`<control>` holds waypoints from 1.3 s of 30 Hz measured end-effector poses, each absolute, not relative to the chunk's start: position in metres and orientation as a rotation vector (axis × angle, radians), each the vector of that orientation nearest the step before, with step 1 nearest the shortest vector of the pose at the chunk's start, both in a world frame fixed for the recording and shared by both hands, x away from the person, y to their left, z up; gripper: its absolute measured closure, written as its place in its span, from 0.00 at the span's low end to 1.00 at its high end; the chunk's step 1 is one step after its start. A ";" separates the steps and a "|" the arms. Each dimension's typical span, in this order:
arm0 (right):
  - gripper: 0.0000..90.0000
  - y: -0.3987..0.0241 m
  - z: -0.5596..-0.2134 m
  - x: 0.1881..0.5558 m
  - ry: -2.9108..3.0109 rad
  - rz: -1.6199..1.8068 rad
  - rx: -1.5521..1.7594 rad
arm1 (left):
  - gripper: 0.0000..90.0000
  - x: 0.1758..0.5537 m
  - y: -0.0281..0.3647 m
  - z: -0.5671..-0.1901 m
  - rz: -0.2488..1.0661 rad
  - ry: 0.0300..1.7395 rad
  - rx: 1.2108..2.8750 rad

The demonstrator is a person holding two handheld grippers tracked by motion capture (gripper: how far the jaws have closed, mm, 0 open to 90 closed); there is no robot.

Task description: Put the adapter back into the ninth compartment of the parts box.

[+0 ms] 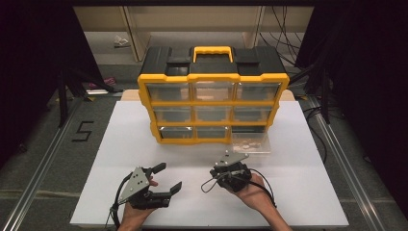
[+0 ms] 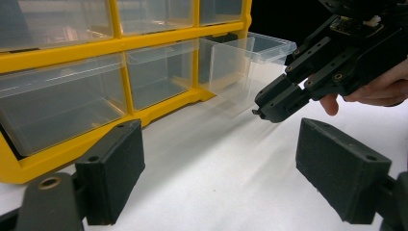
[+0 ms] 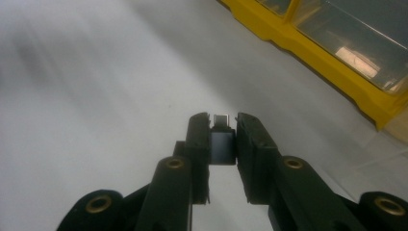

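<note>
your right gripper (image 3: pixel 223 144) pinches a small dark block (image 3: pixel 222 147) over the white board (image 1: pixel 144 139), near the pulled-out clear drawer (image 1: pixel 250 143); left gripper (image 1: pixel 166 177) gapes empty. dark room, grey floor (image 1: pixel 38 144).

One yellow-framed organiser cabinet (image 1: pixel 213 103) stands at twelve o'clock on the one white table (image 1: pixel 144 125). It carries one yellow handle (image 1: pixel 213 52) on top and nine clear drawers, three rows of three; eight sit in the frame, and one drawer (image 1: pixel 250 143) (the bottom row's, at the cabinet's five o'clock corner) is pulled out. There are two grippers: the left gripper (image 1: pixel 168 177) at seven o'clock, the right gripper (image 1: pixel 235 159) at five o'clock, each with two black fingers. One small dark block (image 3: pixel 222 147) sits between the right gripper's fingers. Two hands hold them.
</note>
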State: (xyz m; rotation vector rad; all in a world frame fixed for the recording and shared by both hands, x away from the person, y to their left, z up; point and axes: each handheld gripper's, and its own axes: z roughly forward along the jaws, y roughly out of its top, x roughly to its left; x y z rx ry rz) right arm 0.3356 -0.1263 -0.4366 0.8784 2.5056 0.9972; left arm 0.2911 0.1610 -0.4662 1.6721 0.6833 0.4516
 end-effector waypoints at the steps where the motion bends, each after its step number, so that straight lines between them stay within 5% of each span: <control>1: 0.85 -0.127 -0.436 0.336 2.502 1.001 0.879 | 0.19 0.291 0.161 -0.466 0.451 0.684 1.671; 39: 0.85 -0.157 -0.404 0.339 2.351 1.123 0.911 | 0.19 0.291 0.161 -0.466 0.453 0.680 1.670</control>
